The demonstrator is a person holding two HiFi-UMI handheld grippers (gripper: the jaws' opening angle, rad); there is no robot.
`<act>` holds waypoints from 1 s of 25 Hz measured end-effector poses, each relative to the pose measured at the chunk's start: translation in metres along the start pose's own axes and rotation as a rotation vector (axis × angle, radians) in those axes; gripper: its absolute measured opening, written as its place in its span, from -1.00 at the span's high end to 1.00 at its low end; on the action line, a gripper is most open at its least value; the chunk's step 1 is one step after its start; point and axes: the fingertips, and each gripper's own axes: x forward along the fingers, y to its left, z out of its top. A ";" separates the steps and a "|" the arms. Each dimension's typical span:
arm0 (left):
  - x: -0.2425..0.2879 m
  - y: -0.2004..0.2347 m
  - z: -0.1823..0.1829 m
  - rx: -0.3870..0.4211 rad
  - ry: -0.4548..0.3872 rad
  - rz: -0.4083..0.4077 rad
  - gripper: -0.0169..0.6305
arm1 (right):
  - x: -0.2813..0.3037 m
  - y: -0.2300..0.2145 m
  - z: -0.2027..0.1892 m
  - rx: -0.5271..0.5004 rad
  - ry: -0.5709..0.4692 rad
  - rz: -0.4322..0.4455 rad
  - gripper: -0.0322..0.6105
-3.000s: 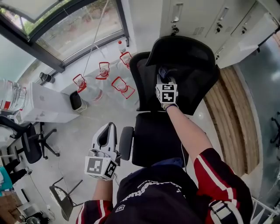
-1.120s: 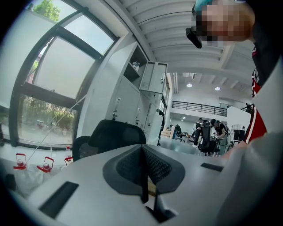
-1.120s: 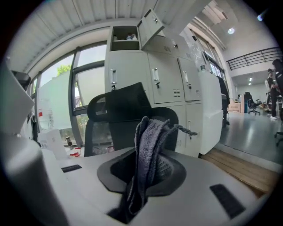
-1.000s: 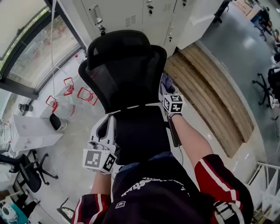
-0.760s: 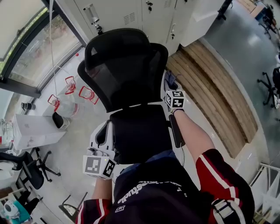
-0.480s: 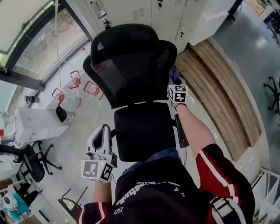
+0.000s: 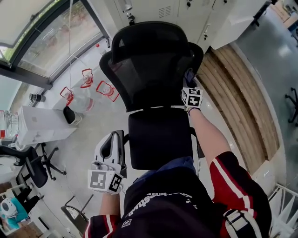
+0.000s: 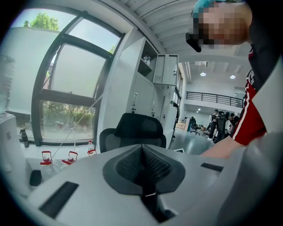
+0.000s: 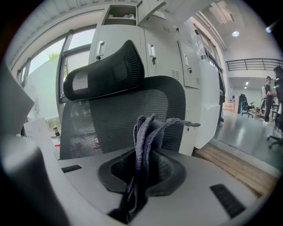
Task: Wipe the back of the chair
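A black mesh office chair [image 7: 153, 65] stands in front of me, its backrest [image 9: 128, 114] and headrest [image 9: 106, 70] filling the right gripper view. My right gripper [image 7: 190, 83] is at the backrest's right edge, shut on a grey-blue cloth [image 9: 148, 137] that bunches up out of the jaws. My left gripper [image 7: 111, 151] hangs low at the chair seat's left side, shut with nothing in it. In the left gripper view the chair [image 8: 132, 132] shows farther off.
White lockers [image 7: 186, 14] stand behind the chair, and a wooden step [image 7: 242, 97] runs along the right. Clear jugs with red handles [image 7: 86, 86] sit on the floor by the window. A white cabinet [image 7: 42, 125] and another black chair [image 7: 28, 162] are at the left.
The chair has turned so its back faces me squarely. My right gripper with the cloth stays at the backrest's right edge, slightly higher. The left gripper has dropped a little lower.
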 end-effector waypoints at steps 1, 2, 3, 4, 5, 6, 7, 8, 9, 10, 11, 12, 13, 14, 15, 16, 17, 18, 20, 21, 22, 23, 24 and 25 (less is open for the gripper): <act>-0.002 0.004 -0.001 -0.001 0.001 0.002 0.88 | 0.002 0.007 0.000 -0.001 0.000 0.006 0.70; -0.004 0.009 -0.001 -0.003 0.001 0.004 0.88 | 0.003 0.015 0.001 -0.003 0.000 0.013 0.70; -0.006 0.013 -0.001 -0.004 0.001 0.005 0.87 | 0.005 0.024 0.001 -0.005 0.000 0.020 0.70; -0.008 0.018 -0.001 -0.006 0.000 0.007 0.88 | 0.007 0.033 0.002 -0.008 0.000 0.029 0.70; -0.009 0.022 0.000 -0.007 -0.001 0.008 0.88 | 0.008 0.044 0.003 -0.013 0.000 0.040 0.70; -0.012 0.027 0.000 -0.008 -0.003 0.009 0.88 | 0.010 0.055 0.003 -0.020 0.002 0.052 0.70; -0.014 0.031 0.001 -0.009 -0.006 0.010 0.88 | 0.012 0.068 0.002 -0.027 0.003 0.066 0.70; -0.017 0.036 0.001 -0.010 -0.009 0.011 0.88 | 0.014 0.081 0.002 -0.032 0.004 0.081 0.70; -0.020 0.040 0.002 -0.011 -0.011 0.013 0.88 | 0.015 0.094 0.002 -0.034 0.003 0.095 0.70; -0.023 0.044 0.001 -0.013 -0.012 0.016 0.88 | 0.016 0.107 0.002 -0.034 0.002 0.109 0.70; -0.026 0.049 0.001 -0.015 -0.014 0.020 0.88 | 0.018 0.119 0.003 -0.034 0.001 0.121 0.70; -0.029 0.054 0.000 -0.017 -0.015 0.024 0.88 | 0.021 0.130 0.003 -0.034 0.000 0.131 0.70; -0.032 0.059 0.000 -0.019 -0.016 0.029 0.88 | 0.023 0.141 0.003 -0.033 0.002 0.140 0.70; -0.035 0.064 -0.001 -0.021 -0.017 0.034 0.88 | 0.025 0.152 0.003 -0.032 0.004 0.147 0.70; -0.038 0.069 -0.001 -0.023 -0.017 0.039 0.88 | 0.028 0.161 0.003 -0.031 0.007 0.153 0.70; -0.041 0.074 -0.002 -0.024 -0.018 0.044 0.88 | 0.030 0.171 0.003 -0.027 0.008 0.157 0.70; -0.044 0.078 -0.002 -0.026 -0.018 0.049 0.87 | 0.033 0.181 0.003 -0.022 0.010 0.161 0.70; -0.047 0.082 -0.003 -0.029 -0.018 0.055 0.88 | 0.035 0.190 0.002 -0.017 0.012 0.168 0.70; -0.052 0.091 -0.005 -0.036 -0.020 0.069 0.88 | 0.039 0.212 0.003 -0.017 0.016 0.190 0.70; -0.054 0.095 -0.005 -0.038 -0.021 0.077 0.88 | 0.040 0.224 0.003 -0.019 0.016 0.205 0.70; -0.057 0.100 -0.005 -0.040 -0.021 0.084 0.88 | 0.042 0.237 0.004 -0.021 0.017 0.221 0.70; -0.059 0.104 -0.005 -0.042 -0.021 0.091 0.88 | 0.044 0.249 0.005 -0.024 0.018 0.237 0.70; -0.060 0.107 -0.006 -0.045 -0.021 0.097 0.88 | 0.045 0.260 0.006 -0.029 0.020 0.251 0.70; -0.062 0.110 -0.007 -0.049 -0.021 0.104 0.88 | 0.046 0.270 0.006 -0.034 0.022 0.265 0.70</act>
